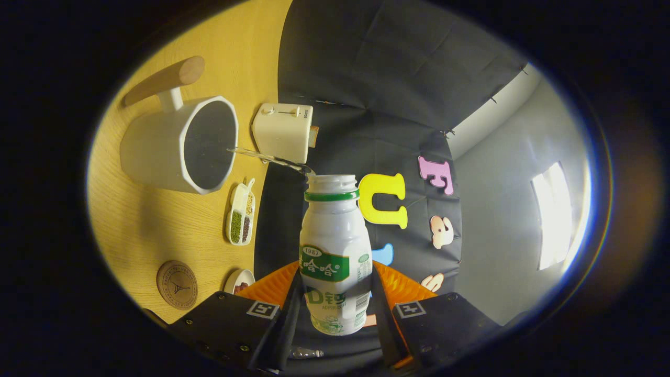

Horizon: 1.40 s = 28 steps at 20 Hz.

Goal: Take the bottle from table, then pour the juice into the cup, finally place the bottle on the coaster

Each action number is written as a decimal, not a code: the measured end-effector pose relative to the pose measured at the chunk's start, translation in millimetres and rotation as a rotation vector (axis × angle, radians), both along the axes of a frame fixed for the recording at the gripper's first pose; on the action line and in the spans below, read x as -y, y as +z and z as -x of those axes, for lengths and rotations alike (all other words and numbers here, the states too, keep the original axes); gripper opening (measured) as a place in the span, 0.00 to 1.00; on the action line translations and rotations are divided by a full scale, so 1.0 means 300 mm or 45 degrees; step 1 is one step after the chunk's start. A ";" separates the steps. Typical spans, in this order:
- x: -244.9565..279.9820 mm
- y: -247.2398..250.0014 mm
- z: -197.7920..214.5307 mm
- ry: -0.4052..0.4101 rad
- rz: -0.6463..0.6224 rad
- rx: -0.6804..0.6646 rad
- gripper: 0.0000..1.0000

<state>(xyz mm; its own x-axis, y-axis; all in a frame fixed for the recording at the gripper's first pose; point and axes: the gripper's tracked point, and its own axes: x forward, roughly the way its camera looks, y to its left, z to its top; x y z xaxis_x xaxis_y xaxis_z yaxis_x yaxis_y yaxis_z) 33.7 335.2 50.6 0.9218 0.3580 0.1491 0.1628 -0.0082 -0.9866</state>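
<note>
Over table [172,230]: bottle [335,251] btwn tongs [335,306]

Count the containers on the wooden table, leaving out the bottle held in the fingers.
3: a large white cup receiving the pour, a divided dish of beans beside it, and a small bowl next to the round coaster. Others may be hidden behind the fingers.

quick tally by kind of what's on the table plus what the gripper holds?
Bottle, clamped between the gripper fingers, pouring: 1
Cup: 1
Toaster: 1
Coaster: 1
Divided dish: 1
Small dish: 1
Total: 6
</note>
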 end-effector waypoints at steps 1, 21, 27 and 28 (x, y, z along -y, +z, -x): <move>0.002 0.002 -0.002 0.000 0.003 0.002 0.66; 0.001 0.011 0.002 0.012 0.069 0.033 0.66; 0.007 0.021 -0.003 0.016 0.088 0.049 0.66; 0.007 0.020 -0.009 0.017 0.089 0.050 0.66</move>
<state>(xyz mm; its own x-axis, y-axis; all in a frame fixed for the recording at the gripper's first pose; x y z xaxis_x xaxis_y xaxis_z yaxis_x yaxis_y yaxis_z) 36.4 333.1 56.6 0.9108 0.3808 0.1594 0.2019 -0.0741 -0.9766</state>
